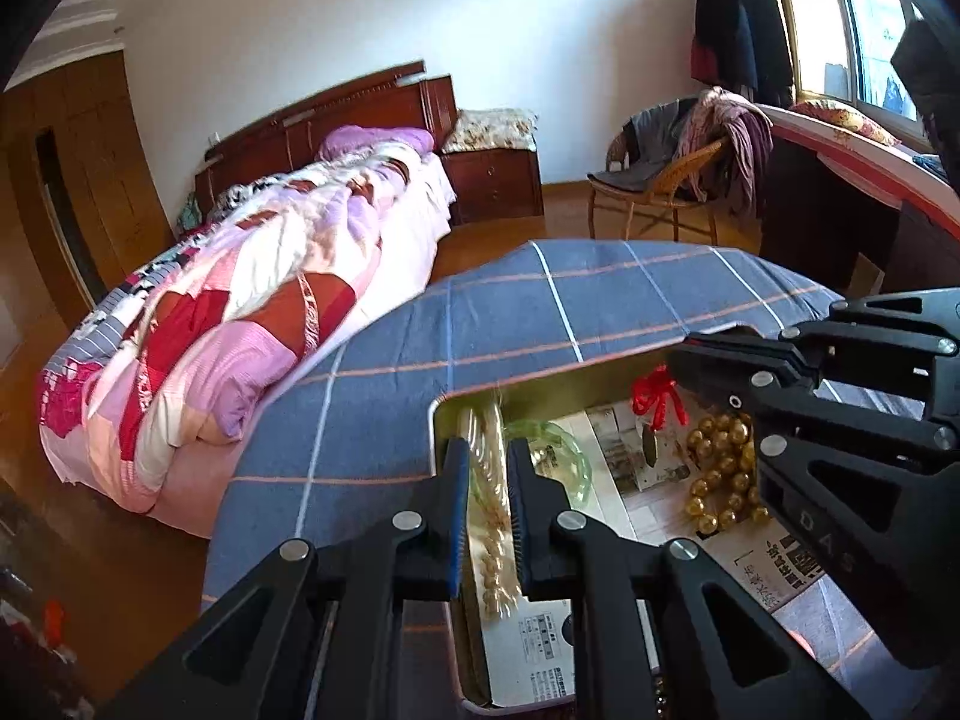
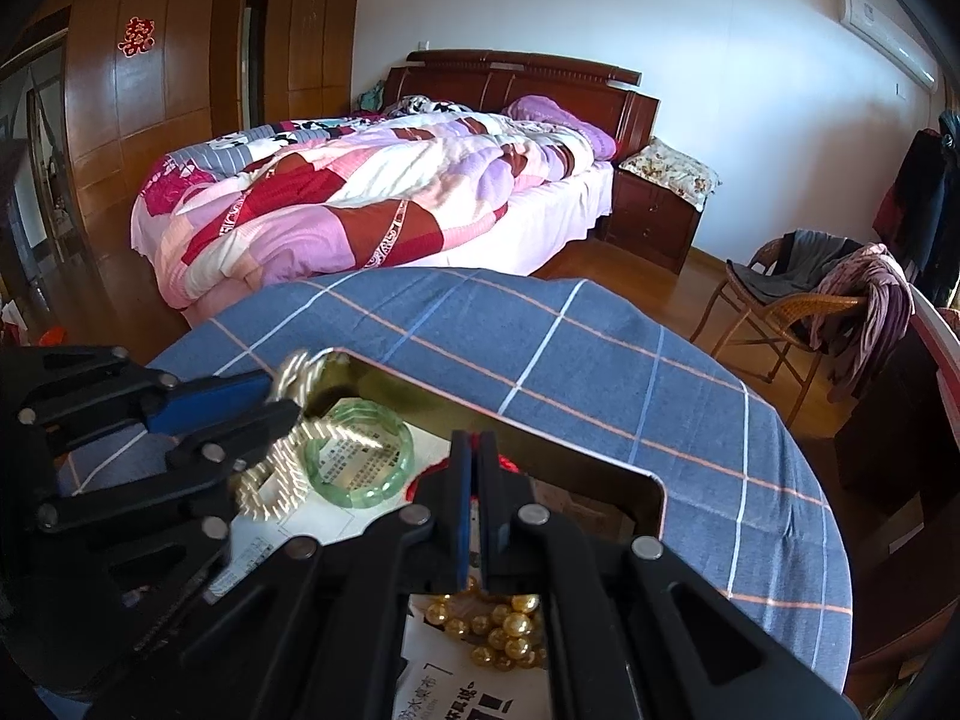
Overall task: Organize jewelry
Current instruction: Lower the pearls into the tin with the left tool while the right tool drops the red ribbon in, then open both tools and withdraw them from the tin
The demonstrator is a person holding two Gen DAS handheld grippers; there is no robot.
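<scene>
Task approx. midway, I'd judge: left tongs point(image 1: 487, 468) clamped on pale chain point(image 1: 493, 540) over tin point(image 2: 651, 495) on surface, right tongs point(image 2: 473, 468) together w/ nothing between; bangle point(image 2: 360, 462) & gold beads point(image 2: 510, 636) already inside.

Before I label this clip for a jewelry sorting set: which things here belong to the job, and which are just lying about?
Job: metal box, pale chain in the left tool, green bangle, gold beads, red tassel, right tool.

Lying about: bed, wicker chair, nightstand, hanging coats.
</scene>
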